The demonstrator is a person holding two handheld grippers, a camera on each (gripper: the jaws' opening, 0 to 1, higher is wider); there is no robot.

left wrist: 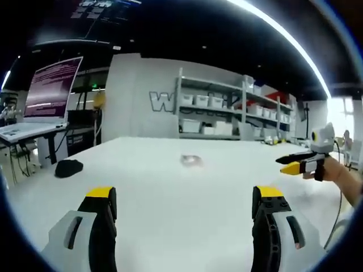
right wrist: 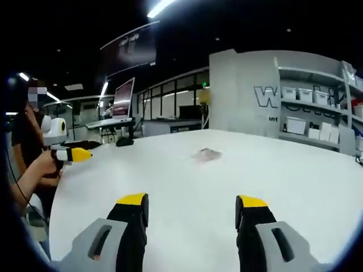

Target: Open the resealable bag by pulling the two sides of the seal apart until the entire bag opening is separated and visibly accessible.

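Small clear bag (left wrist: 191, 161) flat, mid-table

One bag (left wrist: 191, 161), two grippers, one dark object (left wrist: 68, 168), perhaps a cloth.

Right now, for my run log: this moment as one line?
stage: approach | bag: on white table, untouched | left gripper: open | right gripper: open | contact: none

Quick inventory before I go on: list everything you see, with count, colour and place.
resealable bag: one, clear, flat on the table centre, untouched.
table: one, white, large.
black object: one, near the table's edge; identity unclear.
monitor: one, pink-lit, on a desk beyond the table.
shelving: one white unit with white bins, by the back wall.
left gripper: grey, yellow tips, jaws apart, above the table.
right gripper: same, jaws apart, empty.
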